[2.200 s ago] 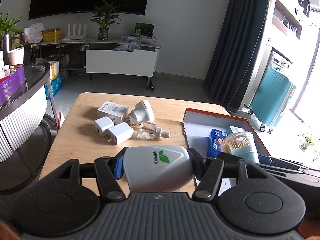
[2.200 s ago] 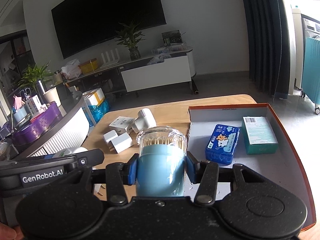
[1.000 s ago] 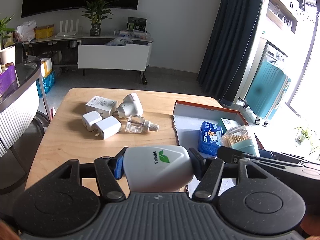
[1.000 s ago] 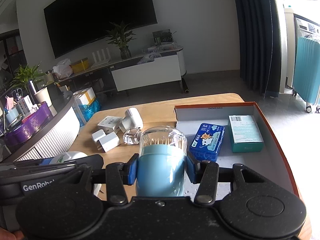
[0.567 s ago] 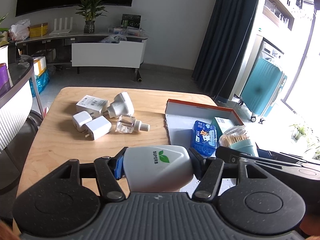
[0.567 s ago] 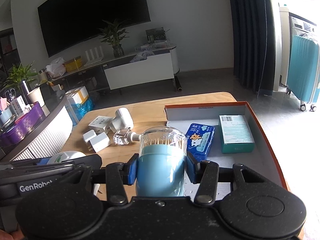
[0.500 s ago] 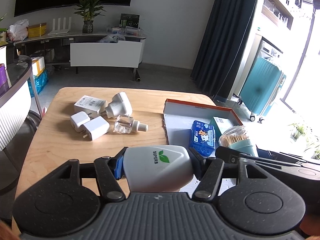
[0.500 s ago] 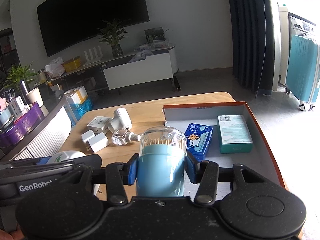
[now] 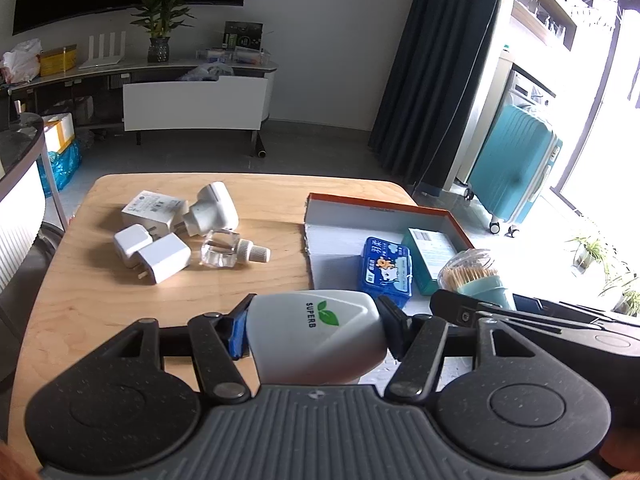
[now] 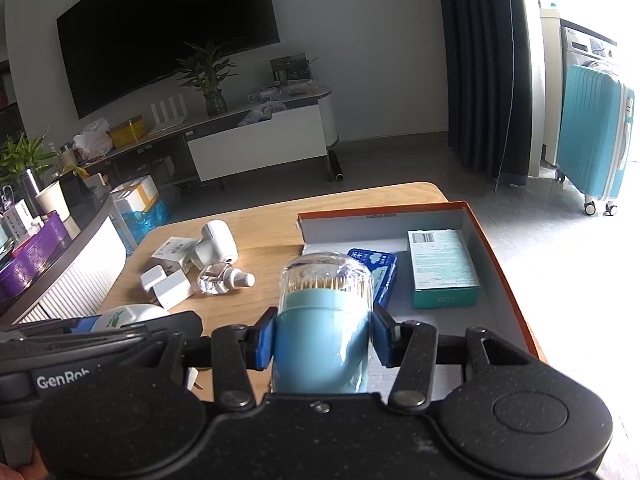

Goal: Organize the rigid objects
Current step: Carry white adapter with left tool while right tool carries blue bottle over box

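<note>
The left gripper [image 9: 314,332] is clamped on a white plug-in device with a green leaf logo and the word SUPERB [image 9: 316,334], held above the near part of the wooden desk [image 9: 100,308], beside the near left corner of the orange-rimmed cardboard box [image 10: 508,264]. The right gripper [image 10: 322,340] grips a toothpick holder [image 10: 324,320] with a pale blue base and a clear domed lid, raised over the box's near left area. Inside the box, a blue tin with a cartoon print [image 9: 386,266] lies just left of a teal carton [image 10: 442,266] that sits toward the far right corner. On the desk's left half, well apart from the box, a cluster lies together: a flat white box [image 9: 154,210], a second white plug-in device [image 9: 210,210] resting against it, two white chargers [image 9: 150,252] side by side, and a clear bottle with a white cap [image 9: 230,250] on its side, possibly a refill, though its contents are too small to make out.
</note>
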{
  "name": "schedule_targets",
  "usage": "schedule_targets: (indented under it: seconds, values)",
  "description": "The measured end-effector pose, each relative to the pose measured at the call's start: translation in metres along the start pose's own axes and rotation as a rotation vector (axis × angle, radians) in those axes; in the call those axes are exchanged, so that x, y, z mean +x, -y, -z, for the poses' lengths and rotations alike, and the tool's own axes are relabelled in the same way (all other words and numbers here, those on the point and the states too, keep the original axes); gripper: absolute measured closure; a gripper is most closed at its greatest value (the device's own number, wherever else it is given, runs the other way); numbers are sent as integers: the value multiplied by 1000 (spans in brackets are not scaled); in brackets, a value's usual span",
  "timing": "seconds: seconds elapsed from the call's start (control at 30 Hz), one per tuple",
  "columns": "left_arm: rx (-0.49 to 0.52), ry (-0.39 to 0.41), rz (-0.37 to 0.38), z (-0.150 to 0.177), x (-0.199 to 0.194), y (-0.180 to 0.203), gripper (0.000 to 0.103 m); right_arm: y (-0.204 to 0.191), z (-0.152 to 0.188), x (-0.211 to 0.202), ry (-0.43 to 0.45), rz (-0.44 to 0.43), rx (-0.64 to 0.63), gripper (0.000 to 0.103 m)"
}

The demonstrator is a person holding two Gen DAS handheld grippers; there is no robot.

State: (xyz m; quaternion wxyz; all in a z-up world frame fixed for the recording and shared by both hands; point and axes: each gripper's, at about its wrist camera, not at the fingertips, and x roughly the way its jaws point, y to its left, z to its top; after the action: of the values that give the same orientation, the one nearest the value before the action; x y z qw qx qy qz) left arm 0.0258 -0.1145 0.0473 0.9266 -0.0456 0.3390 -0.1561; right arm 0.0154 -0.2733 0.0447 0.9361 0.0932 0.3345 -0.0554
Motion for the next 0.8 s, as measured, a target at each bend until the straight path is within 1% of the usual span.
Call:
schedule_targets:
  seconds: [0.43, 0.8]
  values:
    - [39, -26, 49, -4, 15, 29, 40, 32, -2, -6, 2, 60, 33, 45]
    - [71, -48, 79, -3, 26, 48, 40, 55, -2, -9, 11, 91, 68, 45]
